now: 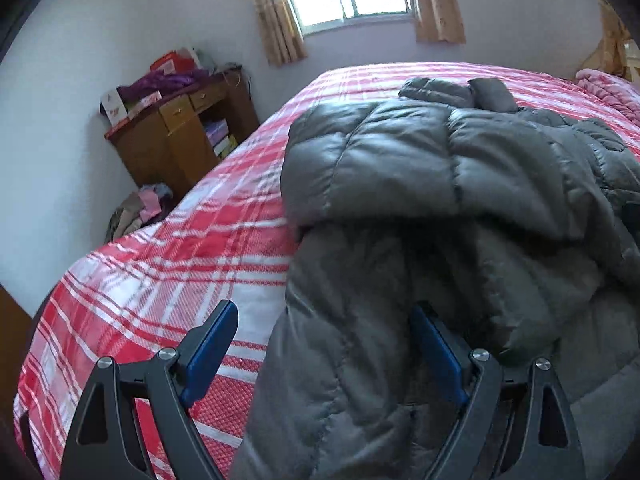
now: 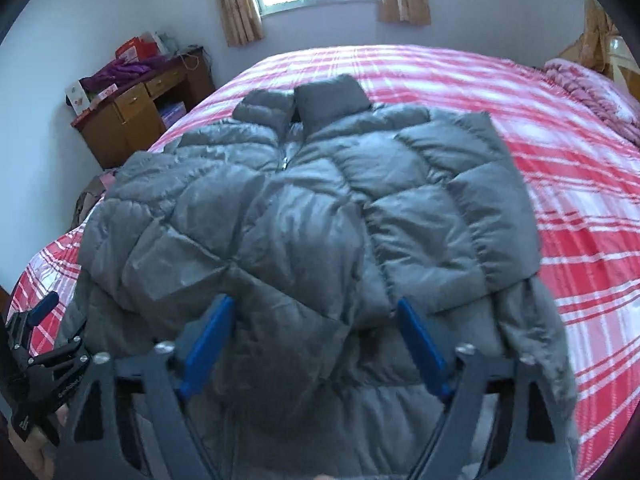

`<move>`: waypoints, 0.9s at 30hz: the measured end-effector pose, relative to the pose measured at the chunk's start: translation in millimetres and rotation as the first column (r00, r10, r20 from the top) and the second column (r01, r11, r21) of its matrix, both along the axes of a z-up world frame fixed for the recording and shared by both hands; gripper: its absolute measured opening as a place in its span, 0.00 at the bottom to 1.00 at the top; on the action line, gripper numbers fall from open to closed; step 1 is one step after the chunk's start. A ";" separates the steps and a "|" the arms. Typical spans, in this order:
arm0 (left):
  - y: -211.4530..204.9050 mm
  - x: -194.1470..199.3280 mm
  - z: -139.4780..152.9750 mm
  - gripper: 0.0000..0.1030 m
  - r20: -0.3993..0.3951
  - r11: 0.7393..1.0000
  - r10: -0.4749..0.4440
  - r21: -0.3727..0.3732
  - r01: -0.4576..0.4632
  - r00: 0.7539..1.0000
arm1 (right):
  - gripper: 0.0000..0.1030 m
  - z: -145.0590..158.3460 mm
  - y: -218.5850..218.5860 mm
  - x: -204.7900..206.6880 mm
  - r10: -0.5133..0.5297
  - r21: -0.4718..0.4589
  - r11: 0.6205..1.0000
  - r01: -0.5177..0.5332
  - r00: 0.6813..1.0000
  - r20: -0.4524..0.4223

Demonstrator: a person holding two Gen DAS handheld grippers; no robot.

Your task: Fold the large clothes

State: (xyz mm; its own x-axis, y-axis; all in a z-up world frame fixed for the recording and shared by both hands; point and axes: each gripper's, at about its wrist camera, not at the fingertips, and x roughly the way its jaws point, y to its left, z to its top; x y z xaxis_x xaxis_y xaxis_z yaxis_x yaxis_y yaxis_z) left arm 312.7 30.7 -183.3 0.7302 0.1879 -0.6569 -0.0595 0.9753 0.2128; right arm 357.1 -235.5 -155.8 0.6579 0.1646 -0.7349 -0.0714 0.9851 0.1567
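Grey padded jacket [image 2: 304, 208] is spread on the plaid bed [image 2: 580, 208], sleeves folded inward for compactness. Both tongs, left [image 1: 320, 356] and right [image 2: 316, 344], are held spread over its hem, nothing pinched, seemingly for folding upward.

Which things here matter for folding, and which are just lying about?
For the job: jacket, bed, left tool, right tool.
Lying about: cabinet, purple cloth, boxes, floor clothes, pink blanket.
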 end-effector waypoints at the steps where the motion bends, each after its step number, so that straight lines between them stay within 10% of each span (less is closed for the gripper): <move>1: 1.3 1.2 -1.1 0.85 -0.006 1.000 0.001 -0.009 -0.001 1.000 | 0.58 -1.7 0.6 -0.5 0.010 0.007 1.000 -0.010 1.000 0.003; 4: 5.1 4.7 -4.1 0.85 -0.026 1.000 0.000 -0.030 0.000 1.000 | 0.33 -0.9 4.8 -7.7 0.041 -0.011 0.999 -0.041 0.999 0.028; 9: 9.3 5.1 -8.0 0.86 -0.041 0.998 0.002 -0.055 -0.004 0.999 | 0.22 14.5 -2.4 -24.3 0.035 -0.024 0.999 -0.033 0.995 0.092; 14: 12.6 4.1 -7.4 0.86 -0.053 0.997 0.006 -0.077 -0.010 0.999 | 0.25 16.2 -27.9 -27.8 -0.028 -0.056 0.998 0.033 0.996 0.091; 18: 16.2 -4.6 17.6 0.86 -0.059 0.997 -0.001 -0.071 -0.004 0.998 | 0.82 10.0 -48.5 -27.1 -0.096 -0.083 0.991 0.100 0.994 0.059; 27: 8.0 62.1 109.2 0.86 0.077 0.974 0.055 -0.221 -0.037 0.995 | 0.53 75.9 -49.1 -37.9 -0.181 0.047 0.983 0.175 0.962 0.207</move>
State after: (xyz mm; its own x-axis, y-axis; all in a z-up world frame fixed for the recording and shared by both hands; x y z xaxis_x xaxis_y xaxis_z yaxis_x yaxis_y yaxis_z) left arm 374.7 38.8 -74.1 0.7774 0.0805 -0.6238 -0.1139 0.9934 -0.0137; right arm 319.2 -284.6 -79.9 0.8169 0.0491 -0.5746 0.0707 0.9803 0.1844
